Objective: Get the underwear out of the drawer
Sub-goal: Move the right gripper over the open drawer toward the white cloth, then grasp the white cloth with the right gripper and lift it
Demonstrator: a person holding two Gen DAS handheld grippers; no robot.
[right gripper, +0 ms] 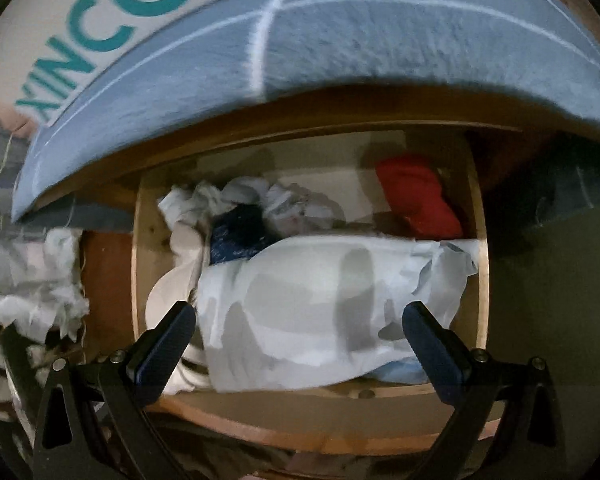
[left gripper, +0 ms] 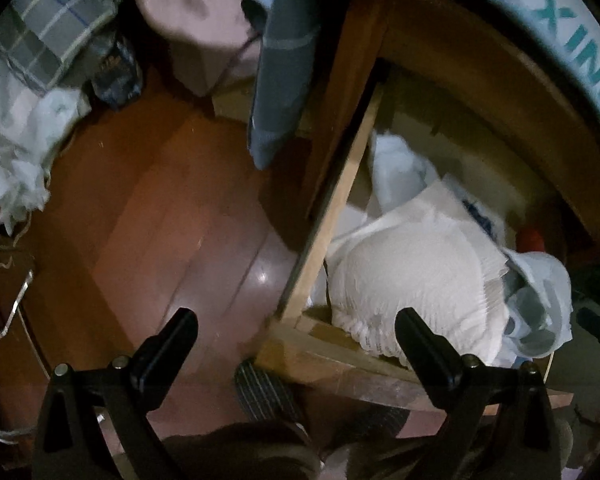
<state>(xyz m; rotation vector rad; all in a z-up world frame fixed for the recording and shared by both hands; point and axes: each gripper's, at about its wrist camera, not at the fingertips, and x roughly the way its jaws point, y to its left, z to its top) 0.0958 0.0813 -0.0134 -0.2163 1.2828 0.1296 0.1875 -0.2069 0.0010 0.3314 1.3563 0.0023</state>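
Dim bedroom, drawer [right gripper: 482,240] pulled open under the bed edge, both my grippers spread wide and empty.

White underwear [right gripper: 320,304] lies at the drawer's front, between my right gripper [right gripper: 300,322] fingers; my left gripper [left gripper: 296,328] straddles the drawer's corner. Closing now, I risk pinching the crumpled plastic [right gripper: 444,276] beside it, or catching the wooden rim.
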